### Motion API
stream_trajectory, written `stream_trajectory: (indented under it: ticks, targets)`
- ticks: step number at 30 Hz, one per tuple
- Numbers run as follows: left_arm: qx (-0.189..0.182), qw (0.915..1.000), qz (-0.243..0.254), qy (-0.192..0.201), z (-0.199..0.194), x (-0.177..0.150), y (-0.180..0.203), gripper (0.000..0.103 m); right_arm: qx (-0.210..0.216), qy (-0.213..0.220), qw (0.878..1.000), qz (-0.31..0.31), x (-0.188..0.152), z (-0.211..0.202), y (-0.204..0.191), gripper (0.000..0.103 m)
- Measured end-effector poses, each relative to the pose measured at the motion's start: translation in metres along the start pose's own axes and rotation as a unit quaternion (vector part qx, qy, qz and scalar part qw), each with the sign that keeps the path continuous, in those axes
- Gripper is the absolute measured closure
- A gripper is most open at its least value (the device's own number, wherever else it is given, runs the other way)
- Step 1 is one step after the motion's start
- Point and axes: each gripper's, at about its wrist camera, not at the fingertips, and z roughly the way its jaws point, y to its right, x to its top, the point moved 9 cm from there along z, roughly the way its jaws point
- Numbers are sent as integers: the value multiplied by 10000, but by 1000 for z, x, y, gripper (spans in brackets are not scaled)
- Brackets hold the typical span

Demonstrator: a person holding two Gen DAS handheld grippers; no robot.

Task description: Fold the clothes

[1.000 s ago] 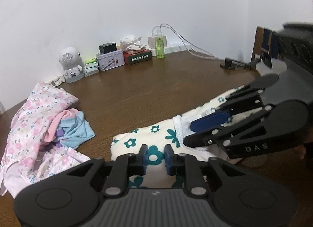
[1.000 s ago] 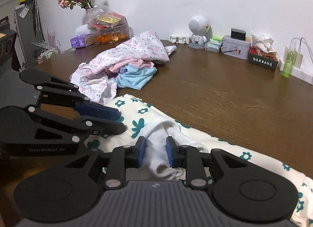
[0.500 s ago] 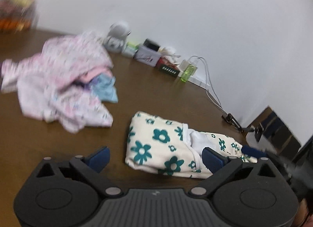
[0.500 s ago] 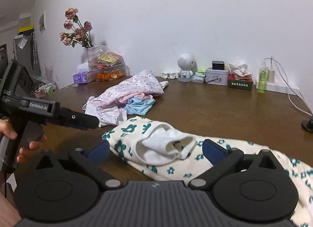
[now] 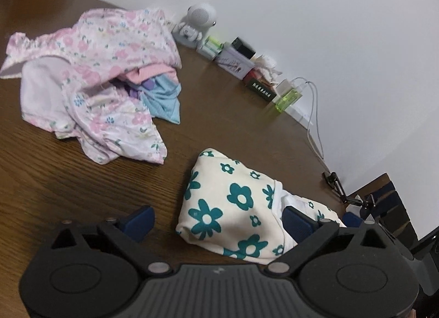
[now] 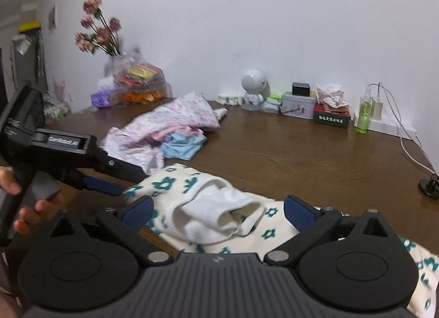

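Here the cream garment with teal flowers lies folded on the brown table, its white ribbed cuff bunched on top. The left gripper stands above the garment's near end; its jaws are wide apart and closing a little, one blue pad over bare wood, the other over the cloth, neither pressing on it. The right gripper hangs over the cuff with its jaws spread fully wide, holding nothing. In the right view a hand grasps the left gripper's black handle. Just beyond the garment sits a loose pile of pink flowered and light blue clothes. Along the wall stand a small white robot figure, a tin, a green bottle and a vase of pink flowers.
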Motion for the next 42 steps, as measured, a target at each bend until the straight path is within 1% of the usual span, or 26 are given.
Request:
stream_trajectory:
  ticks: [1, 2, 3, 4, 5, 6, 7, 9, 11, 14, 16, 18, 21, 23, 26, 29, 32, 33, 36, 39, 42]
  targets:
    - [0, 10000, -19, -39, 4, 0, -1, 13, -3, -36, 10000, -2, 1, 5, 1, 1]
    - [-13, 10000, -49, -75, 8, -1, -1, 26, 8, -79, 10000, -4, 2, 11, 1, 4]
    - [-33, 9999, -78, -99, 11, -1, -2, 38, 56, -136, 9999, -3, 2, 16, 1, 15]
    - [-30, 9999, -82, -107, 14, -1, -1, 41, 85, -199, 9998, -1, 2, 22, 1, 22]
    - [-2, 9999, -62, -97, 15, -1, -1, 43, 67, -278, 9996, 0, 1, 28, 2, 37]
    - [28, 10000, -42, -83, 16, -1, -1, 45, 39, -356, 9994, 2, -1, 33, 3, 50]
    - [41, 10000, -23, -72, 17, 0, 0, 45, 5, -426, 9991, 10, -4, 37, 5, 55]
    - [25, 10000, -42, -50, 18, 0, -1, 49, 20, -544, 9985, 55, -10, 43, 7, 69]
    - [-15, 9999, -107, -33, 19, 1, -2, 51, 12, -696, 9975, 85, -17, 49, 9, 73]
    - [-68, 9998, -169, 8, 21, 1, -2, 55, 1, -845, 9963, 136, -27, 58, 12, 74]
    - [-71, 9998, -164, 22, 23, 0, -1, 60, 4, -849, 9963, 145, -28, 59, 11, 74]
    - [-73, 9999, -114, 66, 24, 1, 0, 72, 8, -854, 9962, 161, -28, 60, 11, 74]
    - [-86, 9998, 41, 183, 18, 4, 6, 82, 16, -855, 9961, 206, -28, 60, 12, 74]
    - [-118, 9995, 173, 249, 13, 6, 12, 84, 38, -855, 9961, 228, -27, 61, 10, 74]
    - [-108, 9980, 497, 388, 1, 9, 24, 86, 87, -858, 9960, 255, -26, 62, 7, 74]
    - [28, 9942, 923, 547, -11, 12, 36, 86, 234, -856, 9955, 322, -25, 64, -1, 73]
    - [268, 9881, 1347, 698, -21, 14, 49, 87, 502, -774, 9946, 483, -21, 59, -7, 73]
    - [320, 9856, 1493, 730, -23, 14, 54, 87, 560, -716, 9944, 543, -19, 54, -6, 72]
    - [477, 9762, 1950, 820, -29, 14, 70, 87, 463, -541, 9961, 525, -13, 37, 1, 70]
    - [635, 9620, 2509, 874, -27, 7, 91, 87, 270, -623, 9967, 447, -18, 35, 10, 70]
    - [763, 9456, 3027, 912, -25, 0, 113, 87, 273, -796, 9960, 317, -25, 46, 8, 71]
